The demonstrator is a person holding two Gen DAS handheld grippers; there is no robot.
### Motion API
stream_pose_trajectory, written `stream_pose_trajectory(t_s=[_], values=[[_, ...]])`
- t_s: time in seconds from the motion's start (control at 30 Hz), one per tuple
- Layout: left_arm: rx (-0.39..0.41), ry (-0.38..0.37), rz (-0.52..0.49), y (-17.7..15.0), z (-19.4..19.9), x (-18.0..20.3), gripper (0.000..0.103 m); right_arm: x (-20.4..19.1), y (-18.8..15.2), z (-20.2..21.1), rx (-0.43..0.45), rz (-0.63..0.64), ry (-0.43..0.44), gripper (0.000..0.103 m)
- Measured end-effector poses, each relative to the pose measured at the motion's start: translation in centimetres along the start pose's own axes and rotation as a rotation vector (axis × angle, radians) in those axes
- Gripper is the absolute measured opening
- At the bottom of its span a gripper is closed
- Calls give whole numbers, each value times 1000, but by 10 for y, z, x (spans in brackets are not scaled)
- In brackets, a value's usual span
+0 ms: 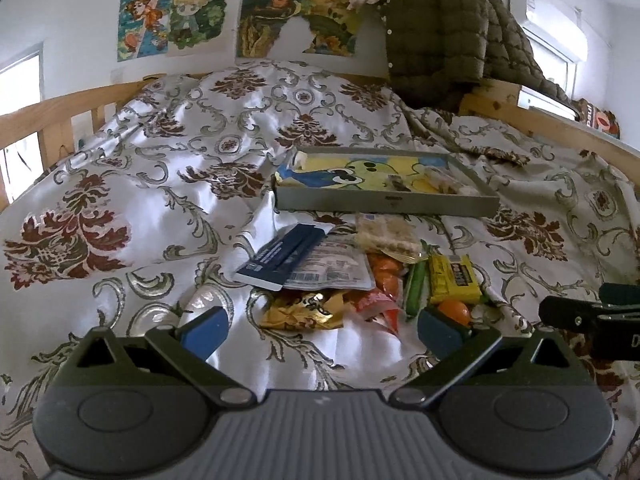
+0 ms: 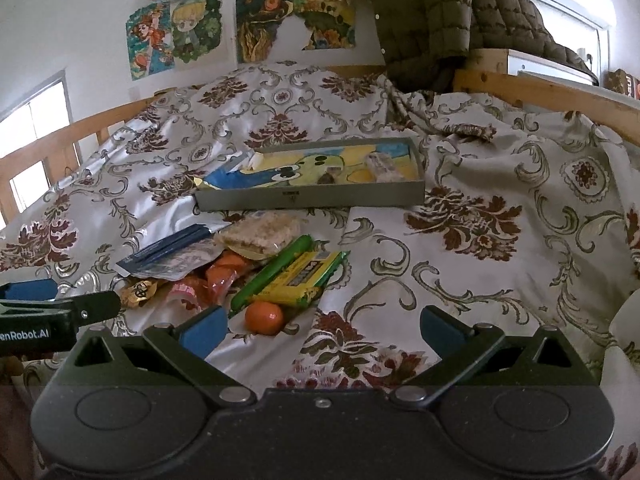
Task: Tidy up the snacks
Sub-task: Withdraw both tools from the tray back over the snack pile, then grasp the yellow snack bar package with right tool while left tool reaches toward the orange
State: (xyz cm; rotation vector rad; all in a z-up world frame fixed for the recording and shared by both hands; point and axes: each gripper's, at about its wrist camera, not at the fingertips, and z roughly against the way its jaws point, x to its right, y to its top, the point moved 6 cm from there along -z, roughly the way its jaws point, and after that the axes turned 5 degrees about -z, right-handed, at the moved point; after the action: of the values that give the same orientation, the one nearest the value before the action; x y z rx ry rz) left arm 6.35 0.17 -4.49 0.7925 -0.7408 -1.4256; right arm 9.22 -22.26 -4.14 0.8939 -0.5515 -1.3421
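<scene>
A heap of snacks lies on the patterned bedspread: a dark blue packet (image 1: 280, 256), a white label pouch (image 1: 332, 270), a rice-cake pack (image 1: 386, 236), orange wrappers (image 1: 386, 276), a green stick (image 1: 415, 286), a yellow pack (image 1: 452, 280), a gold wrapper (image 1: 304, 310) and an orange ball (image 1: 454, 311). Behind them stands a grey tray (image 1: 384, 202) with a cartoon lining and a few snacks at its right end. My left gripper (image 1: 322, 330) is open just in front of the heap. My right gripper (image 2: 322, 330) is open, the orange ball (image 2: 264, 317) near its left finger.
Wooden bed rails (image 1: 60, 116) run along the left and back right. A quilted olive jacket (image 1: 444, 28) hangs over the far right corner. Posters (image 1: 240, 20) cover the wall. Bare bedspread (image 2: 500, 260) spreads right of the heap. The right gripper's arm (image 1: 592, 316) shows at the left view's edge.
</scene>
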Motion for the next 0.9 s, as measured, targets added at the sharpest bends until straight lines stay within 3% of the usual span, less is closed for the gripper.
stream_pose_trajectory(t_s=[0.7,0.9], values=[[-46,-27,-108,-7,-14,26,103,9,-5,-17,-100,-60,21,102],[-32,-71,-190,-7,-18,46,103,20,3,-31,-135,-92,46,102]])
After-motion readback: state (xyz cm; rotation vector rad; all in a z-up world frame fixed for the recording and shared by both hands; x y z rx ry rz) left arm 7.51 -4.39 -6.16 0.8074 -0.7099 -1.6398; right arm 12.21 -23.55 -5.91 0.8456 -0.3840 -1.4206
